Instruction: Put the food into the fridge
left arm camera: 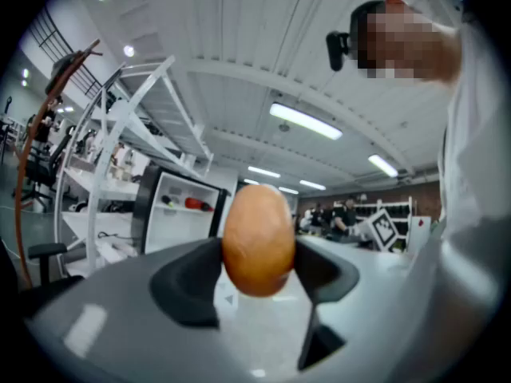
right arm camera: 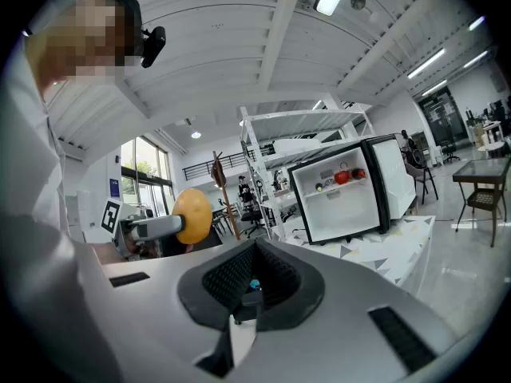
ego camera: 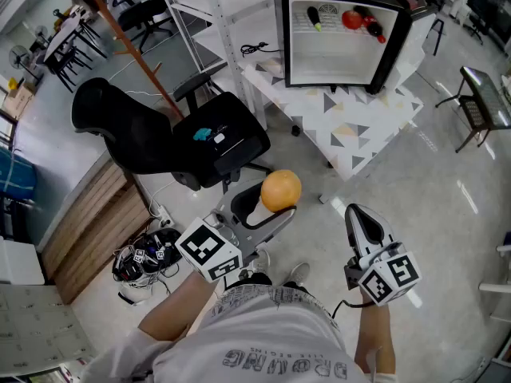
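Left gripper is clamped on an orange, its two jaws pressing the fruit's sides and holding it out level in front of the person. The right gripper sits just beside it with its jaws together and nothing between them.

The orange is round and evenly coloured, with smooth, faintly dimpled skin and no stem or bruise that I can see. It bulges above and below the jaws, so only a narrow band of it is gripped.

That narrow hold is probably the main risk. A jolt or a slackened squeeze could let the fruit roll out and drop to the floor. Squeezing too hard could bruise it.

Further off to the left is a black office chair, which a wide swing might clip. Beyond it, well apart from the grippers, is the counter carrying the open fridge. Its upper shelf already holds red and dark food, which a careless reach could knock over.
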Action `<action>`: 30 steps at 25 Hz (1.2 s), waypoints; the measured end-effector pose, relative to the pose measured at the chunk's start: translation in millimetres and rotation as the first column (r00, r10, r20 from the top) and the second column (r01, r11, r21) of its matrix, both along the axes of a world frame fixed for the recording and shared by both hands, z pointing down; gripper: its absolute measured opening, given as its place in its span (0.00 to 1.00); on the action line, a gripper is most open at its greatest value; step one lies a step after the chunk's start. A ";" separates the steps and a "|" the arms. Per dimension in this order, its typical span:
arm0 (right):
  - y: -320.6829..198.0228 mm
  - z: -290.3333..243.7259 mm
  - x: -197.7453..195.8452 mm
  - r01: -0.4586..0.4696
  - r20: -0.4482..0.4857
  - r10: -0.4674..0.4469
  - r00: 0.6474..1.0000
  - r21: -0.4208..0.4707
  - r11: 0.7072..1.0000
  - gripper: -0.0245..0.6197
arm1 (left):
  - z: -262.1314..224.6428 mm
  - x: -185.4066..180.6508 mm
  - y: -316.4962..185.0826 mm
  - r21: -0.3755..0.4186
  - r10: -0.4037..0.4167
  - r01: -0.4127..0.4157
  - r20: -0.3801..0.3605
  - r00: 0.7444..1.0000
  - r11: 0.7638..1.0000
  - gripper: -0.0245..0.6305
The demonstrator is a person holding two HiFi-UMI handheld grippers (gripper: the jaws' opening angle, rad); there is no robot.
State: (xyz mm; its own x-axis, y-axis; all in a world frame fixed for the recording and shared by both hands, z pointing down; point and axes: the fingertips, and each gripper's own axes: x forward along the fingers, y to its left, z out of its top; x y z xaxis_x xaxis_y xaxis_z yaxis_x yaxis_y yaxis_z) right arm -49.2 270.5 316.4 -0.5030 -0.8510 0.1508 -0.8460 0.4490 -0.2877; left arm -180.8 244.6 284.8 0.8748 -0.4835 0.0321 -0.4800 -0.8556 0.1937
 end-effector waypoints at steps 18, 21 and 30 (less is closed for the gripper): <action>2.3 1.5 18.3 -0.022 -0.008 0.022 1.000 0.016 1.000 0.04 | 5.4 14.6 5.0 0.000 -0.013 0.013 0.012 1.000 1.000 0.47; 6.2 2.5 22.5 -0.014 -0.006 0.014 1.000 0.016 1.000 0.04 | 6.0 19.3 8.9 0.000 -0.022 0.022 0.012 1.000 1.000 0.47; 19.7 3.0 41.2 0.008 0.002 -0.008 1.000 0.032 0.999 0.04 | 8.6 36.8 25.6 0.005 -0.048 0.048 0.013 0.999 0.999 0.47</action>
State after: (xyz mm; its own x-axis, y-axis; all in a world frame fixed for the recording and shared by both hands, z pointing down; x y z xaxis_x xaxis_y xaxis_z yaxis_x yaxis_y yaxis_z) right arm -8.0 290.2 319.4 -0.5102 -0.8513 0.1228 -0.8417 0.4648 -0.2746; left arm -143.9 270.2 293.4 0.8500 -0.5253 0.0409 -0.5232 -0.8323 0.1833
